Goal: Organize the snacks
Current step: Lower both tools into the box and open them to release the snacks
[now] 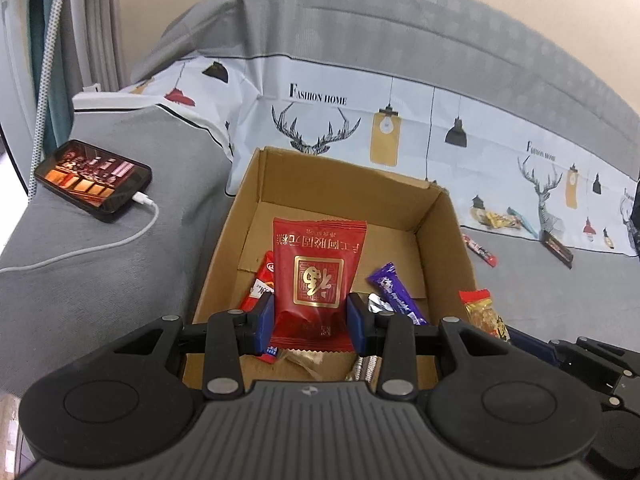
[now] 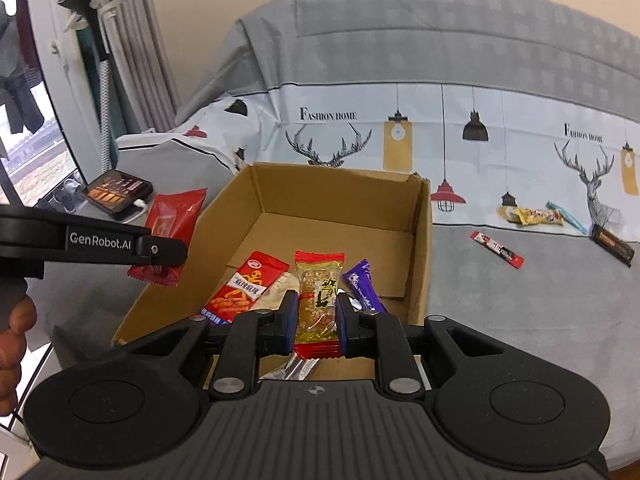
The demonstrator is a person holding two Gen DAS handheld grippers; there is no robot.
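Observation:
An open cardboard box (image 1: 436, 236) (image 2: 420, 240) sits on the grey bed. My left gripper (image 1: 311, 320) is shut on a big red snack packet (image 1: 316, 264) and holds it above the box; that packet also shows in the right wrist view (image 2: 176, 216). My right gripper (image 2: 316, 320) is shut on a clear peanut bar with red ends (image 2: 318, 296), over the box's near side; the bar shows at the left wrist view's right (image 1: 482, 312). Inside the box lie a red-orange snack pack (image 2: 244, 288), a purple bar (image 2: 362, 284) (image 1: 394, 292) and silver wrappers (image 2: 292, 368).
Loose snacks lie on the bed to the right: a thin red stick (image 2: 496, 249) (image 1: 479, 250), a yellow packet (image 2: 538, 216), a teal stick (image 2: 568, 216) and a dark bar (image 2: 614, 245). A phone (image 1: 92, 176) on a white charging cable lies to the left.

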